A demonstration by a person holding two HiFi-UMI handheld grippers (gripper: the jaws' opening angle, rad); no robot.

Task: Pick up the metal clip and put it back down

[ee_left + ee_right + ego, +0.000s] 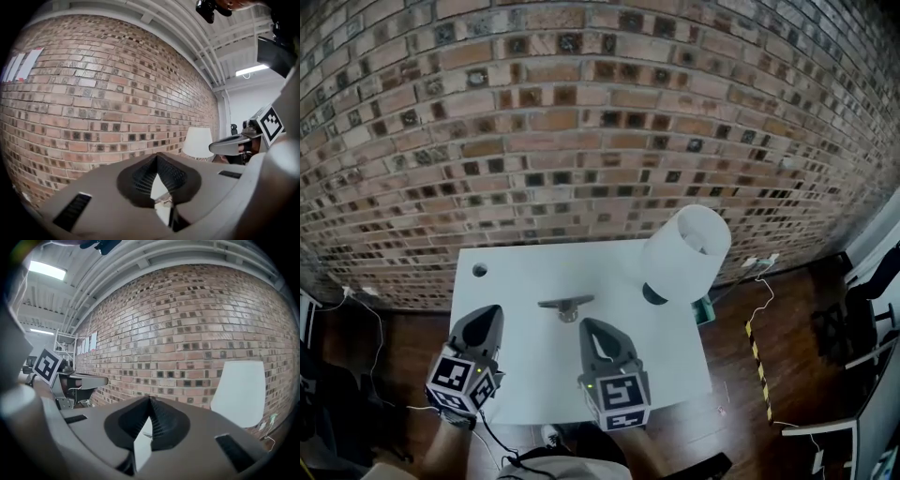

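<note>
A brick wall [581, 112] fills the back of the head view, with a dark wood floor [769, 441] below it. A white surface [534, 370] stands against the wall. At its far right corner sits a lamp [686, 251] with a white shade, tilted toward the camera.

The left claw [490, 312] hangs over the near left part of the surface and the right claw [589, 325] over the near middle. Both point away from the person toward the wall.

In the left gripper view the left claw's jaws are together, tips meeting, with nothing clamped between them. In the right gripper view the right claw's jaws also meet at the tips and hold nothing.

The clip [565, 305] lies flat on the surface near its middle. It is just ahead of the right claw's tips, a little to their left, and apart from both claws.

A small round hole [479, 270] sits in the surface's far left corner.
</note>
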